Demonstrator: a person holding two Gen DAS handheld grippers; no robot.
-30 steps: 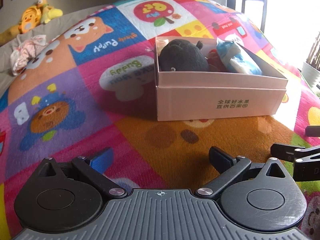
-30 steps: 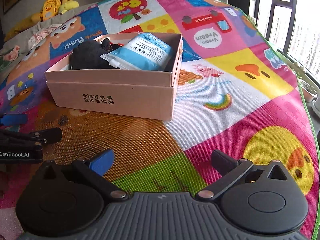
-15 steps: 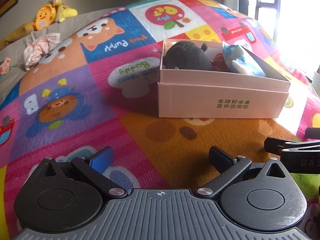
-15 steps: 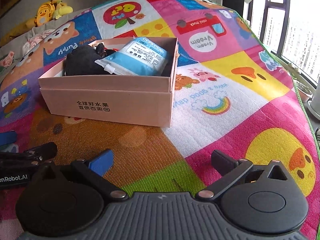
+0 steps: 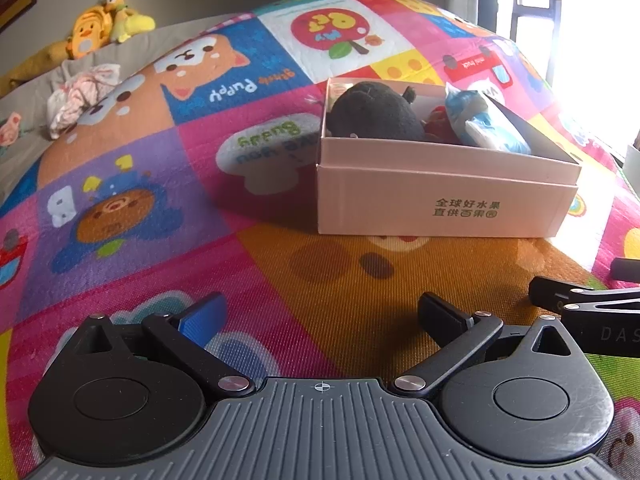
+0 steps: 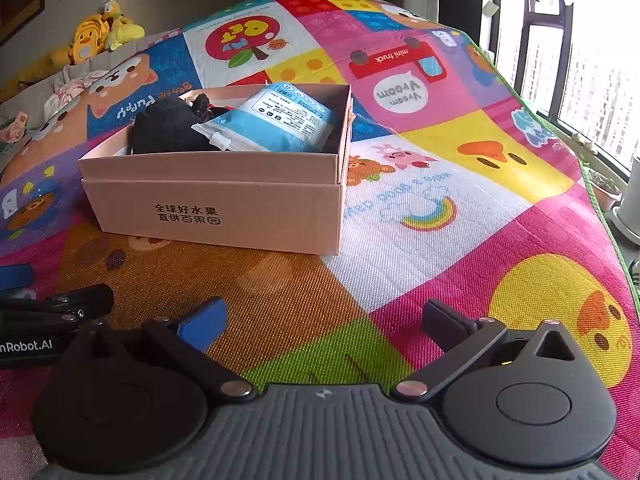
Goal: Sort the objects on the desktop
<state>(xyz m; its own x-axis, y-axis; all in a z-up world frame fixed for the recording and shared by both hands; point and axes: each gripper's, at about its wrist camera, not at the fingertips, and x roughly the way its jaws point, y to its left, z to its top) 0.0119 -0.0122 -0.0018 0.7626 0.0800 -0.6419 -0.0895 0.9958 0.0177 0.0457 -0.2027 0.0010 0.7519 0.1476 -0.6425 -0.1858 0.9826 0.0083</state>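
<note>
Left wrist: left tongs (image 5: pixel 320 312) spread wide, empty, low over the play mat (image 5: pixel 160 184). Pink cardboard box (image 5: pixel 440 204) ahead, holding a black plush toy (image 5: pixel 376 112) and blue pouch (image 5: pixel 488 128), tilted, poking above the rim.

Right wrist: right tongs (image 6: pixel 324 320) likewise agape, gripping nothing. Likely risk: nudging the light box, tipping out the leaning pouch (image 6: pixel 276 120).

We see the box (image 6: pixel 212 196) on the mat (image 6: pixel 440 208) ahead of both grippers, the plush toy (image 6: pixel 168 130) in its left part and the pouch (image 6: pixel 276 120) to its right.
</note>
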